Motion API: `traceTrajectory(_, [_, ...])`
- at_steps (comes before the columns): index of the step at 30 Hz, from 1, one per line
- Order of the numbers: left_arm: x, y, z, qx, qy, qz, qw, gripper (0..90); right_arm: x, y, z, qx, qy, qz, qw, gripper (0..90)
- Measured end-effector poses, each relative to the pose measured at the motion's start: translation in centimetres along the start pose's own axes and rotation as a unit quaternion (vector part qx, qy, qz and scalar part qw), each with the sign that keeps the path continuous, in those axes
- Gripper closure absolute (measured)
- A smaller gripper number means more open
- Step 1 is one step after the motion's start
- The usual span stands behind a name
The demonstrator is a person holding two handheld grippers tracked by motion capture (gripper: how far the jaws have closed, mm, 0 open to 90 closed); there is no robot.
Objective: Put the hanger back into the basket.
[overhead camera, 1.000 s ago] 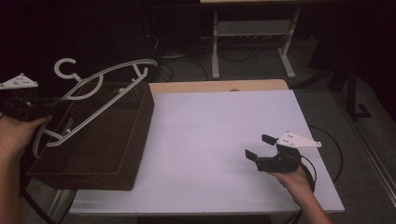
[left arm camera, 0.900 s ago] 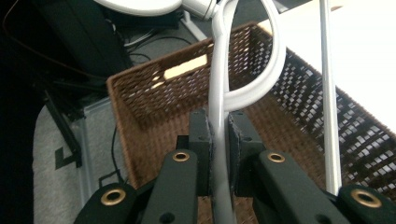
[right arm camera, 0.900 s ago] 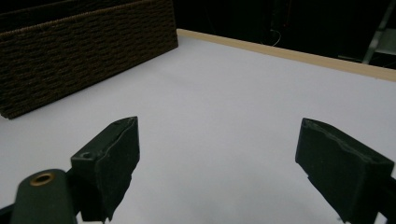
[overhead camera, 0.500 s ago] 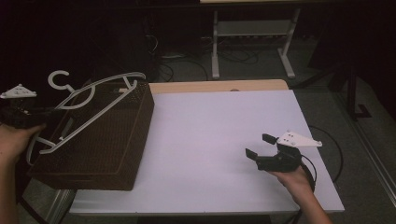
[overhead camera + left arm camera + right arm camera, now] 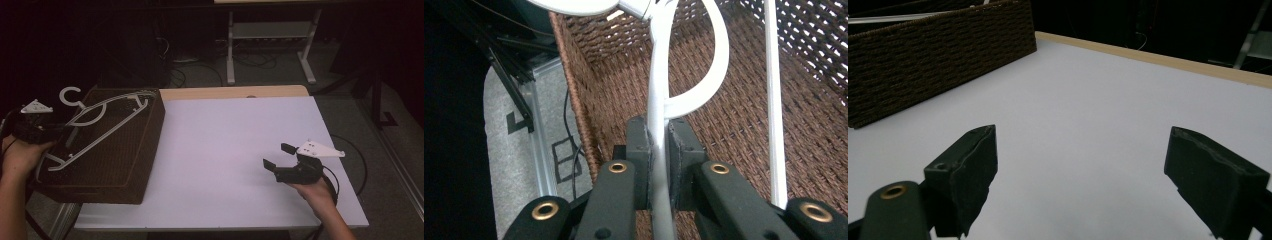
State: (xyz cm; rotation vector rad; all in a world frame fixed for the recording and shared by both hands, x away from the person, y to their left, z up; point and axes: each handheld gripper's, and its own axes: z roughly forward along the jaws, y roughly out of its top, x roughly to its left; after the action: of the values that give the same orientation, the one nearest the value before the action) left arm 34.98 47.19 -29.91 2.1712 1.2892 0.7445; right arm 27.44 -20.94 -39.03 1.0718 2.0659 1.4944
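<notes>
A white plastic hanger [image 5: 100, 125] lies tilted over the open top of a brown woven basket [image 5: 125, 165] at the table's left end. Its hook [image 5: 70, 95] pokes out past the basket's far left corner. My left gripper [image 5: 47, 132] is shut on the hanger's arm at the basket's left side. In the left gripper view the black jaws clamp the white bar [image 5: 659, 150], with the basket's weave [image 5: 734, 125] below. My right gripper [image 5: 277, 156] rests open near the table's front right, nothing between its fingers [image 5: 968, 170].
The white tabletop [image 5: 235, 150] stretches between the basket and my right hand. A wooden strip [image 5: 230, 92] edges the far side. Behind the table stand a metal frame [image 5: 270, 45] and floor cables [image 5: 185, 75]. The basket wall [image 5: 923, 55] shows at upper left in the right gripper view.
The hanger has dropped lower and leftward, settling down onto the basket's opening with my left gripper still clamped on it. The right gripper has stayed in place, open.
</notes>
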Motion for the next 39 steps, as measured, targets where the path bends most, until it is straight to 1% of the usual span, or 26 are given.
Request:
traceTrajectory(1, [0.0, 0.0, 0.1, 0.006, 0.000, 0.006, 1.0000, 82.0, 0.0, 0.0, 0.0, 0.001, 0.000, 0.002, 1.0000, 13.1])
traceTrajectory(2, [-0.1, -0.1, 0.3, 0.006, 0.001, 0.003, 1.0000, 82.0, 0.0, 0.0, 0.0, 0.001, 0.000, 0.002, 1.0000, 13.1])
traceTrajectory(3, [-0.2, -0.1, 0.4, 0.013, 0.002, 0.010, 0.9999, 82.0, 0.0, 0.0, 0.0, 0.000, 0.000, 0.001, 1.0000, 13.1])
traceTrajectory(5, [-0.5, -0.2, 0.9, 0.016, 0.003, 0.012, 0.9998, 81.9, 0.0, 0.0, 0.0, 0.000, -0.001, 0.001, 1.0000, 13.1])
traceTrajectory(6, [-0.6, -0.2, 1.0, 0.022, 0.005, 0.017, 0.9996, 81.9, 0.0, 0.0, -0.1, 0.000, -0.001, 0.002, 1.0000, 13.1])
traceTrajectory(8, [-0.7, -0.2, 1.3, 0.025, 0.004, 0.019, 0.9995, 81.9, 0.0, 0.0, 0.0, 0.001, -0.001, 0.002, 1.0000, 13.1])
traceTrajectory(11, [-0.8, -0.4, 1.7, 0.024, 0.006, 0.016, 0.9996, 81.8, -0.1, 0.0, -0.1, 0.000, 0.000, 0.001, 1.0000, 13.1])
traceTrajectory(14, [-0.9, -0.5, 2.3, 0.029, 0.005, 0.019, 0.9994, 81.8, -0.1, 0.0, -0.1, 0.000, 0.000, 0.001, 1.0000, 13.1])
traceTrajectory(16, [-1.1, -0.5, 2.8, 0.033, 0.001, 0.024, 0.9992, 81.7, -0.1, 0.0, -0.1, 0.001, -0.001, 0.001, 1.0000, 13.1])
traceTrajectory(18, [-1.2, -0.5, 3.2, 0.037, -0.002, 0.024, 0.9990, 81.5, -0.1, 0.1, -0.2, -0.001, -0.002, 0.000, 1.0000, 13.1])
traceTrajectory(20, [-1.3, -0.6, 3.6, 0.042, -0.008, 0.025, 0.9988, 81.3, -0.1, 0.1, -0.2, -0.002, -0.002, 0.002, 1.0000, 13.1])
traceTrajectory(21, [-1.3, -0.7, 3.7, 0.041, -0.015, 0.022, 0.9988, 80.8, -0.2, 0.1, -0.2, -0.003, -0.002, 0.002, 1.0000, 13.1])
traceTrajectory(22, [-1.3, -0.8, 3.7, 0.037, -0.016, 0.018, 0.9990, 76.2, -0.2, 0.1, -0.2, -0.003, -0.002, 0.002, 1.0000, 13.1])
traceTrajectory(23, [-1.3, -0.8, 3.7, 0.038, -0.013, 0.019, 0.9990, 68.8, -0.2, 0.1, -0.2, -0.003, -0.002, 0.001, 1.0000, 13.1])
traceTrajectory(24, [-1.2, -0.9, 3.6, 0.035, -0.013, 0.015, 0.9992, 62.0, -0.2, 0.1, -0.2, -0.002, -0.002, 0.002, 1.0000, 13.1])
traceTrajectory(25, [-1.1, -1.0, 3.4, 0.025, -0.018, 0.009, 0.9995, 57.9, -0.2, 0.1, -0.2, -0.002, -0.002, 0.002, 1.0000, 13.1])
traceTrajectory(27, [-0.8, -1.0, 2.9, 0.005, -0.023, -0.010, 0.9997, 51.6, -0.1, 0.1, -0.2, -0.002, 0.000, 0.001, 1.0000, 13.1])
traceTrajectory(29, [-0.7, -1.0, 2.5, -0.011, -0.029, -0.018, 0.9994, 47.6, -0.1, 0.1, -0.2, -0.003, 0.000, 0.002, 1.0000, 13.1])
traceTrajectory(30, [-0.7, -1.0, 2.3, -0.020, -0.034, -0.026, 0.9989, 44.9, -0.1, 0.1, -0.2, -0.002, 0.000, 0.002, 1.0000, 13.1])
traceTrajectory(31, [-0.7, -0.9, 2.1, -0.027, -0.037, -0.029, 0.9985, 42.4, -0.1, 0.1, -0.3, -0.002, -0.001, 0.002, 1.0000, 13.1])
traceTrajectory(34, [-1.1, -0.6, 1.5, -0.052, -0.050, -0.042, 0.9965, 33.9, -0.1, 0.2, -0.2, -0.003, -0.001, 0.000, 1.0000, 13.1])
traceTrajectory(35, [-1.3, -0.5, 1.3, -0.063, -0.058, -0.049, 0.9951, 31.6, -0.1, 0.2, -0.2, -0.003, -0.001, -0.001, 1.0000, 13.1])
traceTrajectory(36, [-1.5, -0.3, 1.1, -0.070, -0.065, -0.053, 0.9940, 26.9, 0.0, 0.2, -0.2, -0.005, -0.001, -0.001, 1.0000, 13.1])
traceTrajectory(38, [-2.0, 0.0, 0.8, -0.084, -0.071, -0.053, 0.9925, 25.9, 0.0, 0.3, -0.3, -0.004, -0.001, -0.001, 1.0000, 13.1])
traceTrajectory(39, [-2.4, 0.2, 0.6, -0.093, -0.077, -0.059, 0.9909, 24.1, -0.1, 0.3, -0.3, -0.005, 0.000, -0.001, 1.0000, 13.1])
